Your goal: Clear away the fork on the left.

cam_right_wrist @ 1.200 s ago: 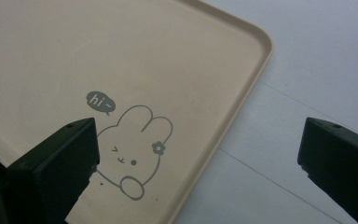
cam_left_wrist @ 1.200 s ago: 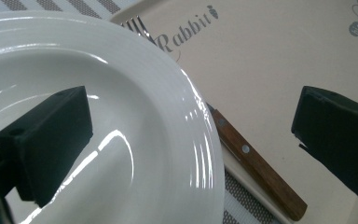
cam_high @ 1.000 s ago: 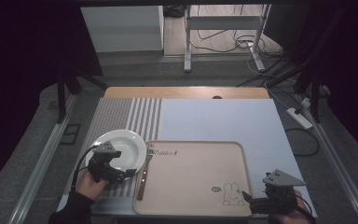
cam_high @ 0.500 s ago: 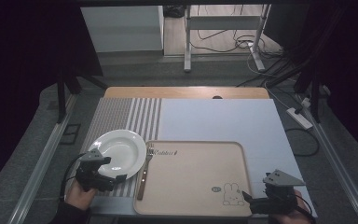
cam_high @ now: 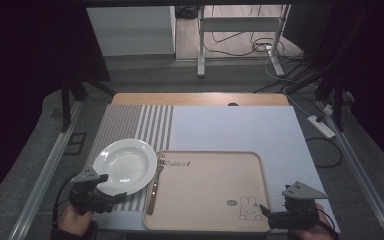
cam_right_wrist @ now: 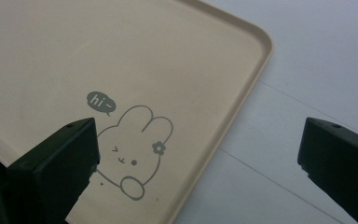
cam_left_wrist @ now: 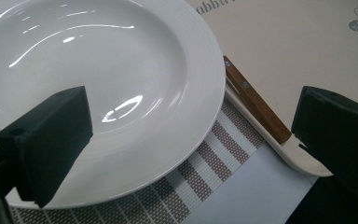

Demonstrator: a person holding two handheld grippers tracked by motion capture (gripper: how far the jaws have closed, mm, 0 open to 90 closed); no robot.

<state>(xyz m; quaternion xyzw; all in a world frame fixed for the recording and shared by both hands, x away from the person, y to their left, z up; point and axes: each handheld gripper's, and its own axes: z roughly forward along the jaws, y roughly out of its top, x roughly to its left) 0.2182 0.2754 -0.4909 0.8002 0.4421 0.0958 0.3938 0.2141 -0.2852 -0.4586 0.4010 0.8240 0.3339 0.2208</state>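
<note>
- Tray [cam_high: 207, 210]: beige, at the table's 6 o'clock.
- Plate [cam_high: 124, 166]: white, on the striped mat [cam_high: 130, 122], at the tray's 9 o'clock.
- Left gripper [cam_high: 111, 197]: jaws wide apart, holding nothing, at the plate's 7 o'clock.
- Right gripper [cam_high: 266, 212]: jaws wide, holding nothing, at the tray's 4 o'clock corner.

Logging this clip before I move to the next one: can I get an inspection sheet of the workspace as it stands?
Surface: wooden table under a pale sheet and a striped placemat.
Job's things: white plate on the placemat, empty; fork lying along the left rim of the beige tray.
Clutter: nothing seen.
Grippers: left gripper open at the plate's near edge, holding nothing; right gripper open at the tray's near right corner, holding nothing.
Cables: loose cables on the floor behind; power strip at right.
Surroundings: dark, metal frame legs.
</note>
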